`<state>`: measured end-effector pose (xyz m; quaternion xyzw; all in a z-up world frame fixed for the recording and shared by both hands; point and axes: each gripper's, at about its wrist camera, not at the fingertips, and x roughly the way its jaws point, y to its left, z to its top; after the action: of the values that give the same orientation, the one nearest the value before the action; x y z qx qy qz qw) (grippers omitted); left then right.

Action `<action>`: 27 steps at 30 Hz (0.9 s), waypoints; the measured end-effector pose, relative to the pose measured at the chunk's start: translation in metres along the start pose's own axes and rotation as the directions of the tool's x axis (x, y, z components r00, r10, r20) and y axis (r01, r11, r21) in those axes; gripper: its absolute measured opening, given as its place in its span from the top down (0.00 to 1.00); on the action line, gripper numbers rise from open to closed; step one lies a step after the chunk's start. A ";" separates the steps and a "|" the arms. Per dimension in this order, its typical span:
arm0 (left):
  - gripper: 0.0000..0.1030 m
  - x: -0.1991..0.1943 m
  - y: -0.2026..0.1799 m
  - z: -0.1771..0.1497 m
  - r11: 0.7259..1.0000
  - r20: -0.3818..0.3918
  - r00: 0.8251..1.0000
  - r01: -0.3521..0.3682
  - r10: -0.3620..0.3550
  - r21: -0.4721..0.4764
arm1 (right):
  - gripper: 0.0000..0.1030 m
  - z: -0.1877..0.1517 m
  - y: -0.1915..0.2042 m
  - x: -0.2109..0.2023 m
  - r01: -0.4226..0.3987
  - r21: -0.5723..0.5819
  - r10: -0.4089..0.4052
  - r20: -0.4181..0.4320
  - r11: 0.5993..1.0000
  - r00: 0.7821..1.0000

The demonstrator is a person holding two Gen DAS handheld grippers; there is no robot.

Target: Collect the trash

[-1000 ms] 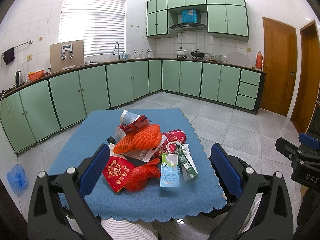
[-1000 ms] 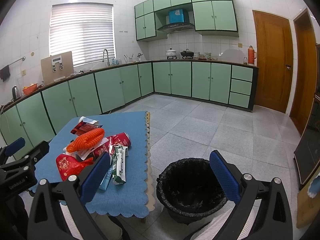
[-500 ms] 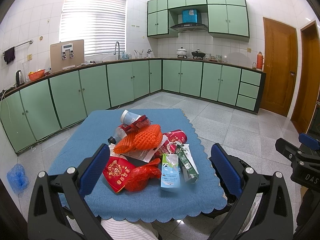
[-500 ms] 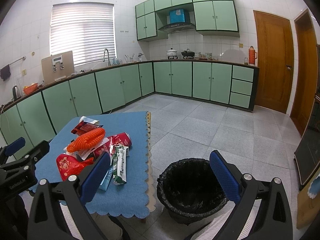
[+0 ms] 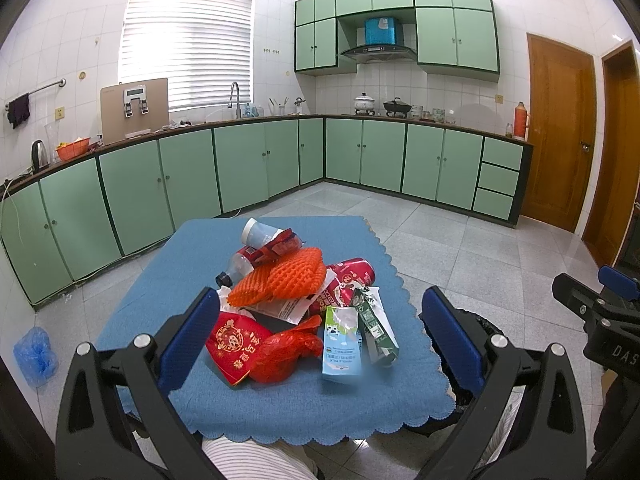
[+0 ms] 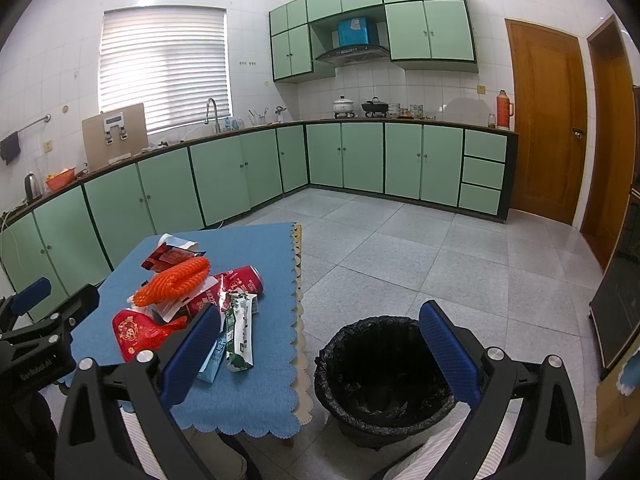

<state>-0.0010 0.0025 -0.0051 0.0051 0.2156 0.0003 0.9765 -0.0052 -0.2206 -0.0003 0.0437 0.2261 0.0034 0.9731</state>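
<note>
A heap of trash lies on the blue tablecloth (image 5: 280,400): an orange foam net (image 5: 284,276), a red can (image 5: 352,276), a red packet (image 5: 236,340), a red plastic bag (image 5: 284,352), a light blue milk carton (image 5: 340,340), a green carton (image 5: 374,328) and a plastic bottle (image 5: 240,264). My left gripper (image 5: 320,340) hangs open above the near side of the heap, holding nothing. My right gripper (image 6: 320,344) is open over the gap between the table and a black-lined bin (image 6: 380,368) on the floor. The same heap (image 6: 180,292) shows left of it.
Green cabinets (image 5: 240,168) line the left and far walls under a worktop. Two wooden doors (image 5: 560,132) stand at the right. Grey tiled floor (image 6: 460,264) stretches beyond the table. A blue bag (image 5: 34,352) lies on the floor at left. A striped sleeve (image 5: 248,460) shows below.
</note>
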 end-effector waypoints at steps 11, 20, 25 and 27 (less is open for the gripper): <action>0.05 0.000 0.000 -0.001 1.000 -0.002 1.000 0.000 0.000 -0.002 | 0.06 0.000 -0.001 0.000 0.000 0.001 0.000 -0.001 1.000 1.000; 0.05 0.002 0.003 -0.002 1.000 -0.004 1.000 0.001 -0.001 -0.002 | 0.06 0.000 -0.002 0.002 -0.001 0.000 0.001 0.001 1.000 1.000; 0.05 0.024 0.009 -0.010 1.000 -0.013 1.000 -0.002 0.002 -0.011 | 0.06 0.000 -0.001 0.003 -0.001 -0.001 0.001 -0.001 1.000 1.000; 0.05 0.027 0.010 -0.011 1.000 -0.013 1.000 -0.007 0.007 -0.012 | 0.06 -0.001 -0.001 0.007 -0.004 -0.004 0.004 -0.005 1.000 1.000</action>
<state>0.0188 0.0128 -0.0261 -0.0001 0.2222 0.0051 0.9750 0.0009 -0.2209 -0.0040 0.0423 0.2283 0.0059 0.9726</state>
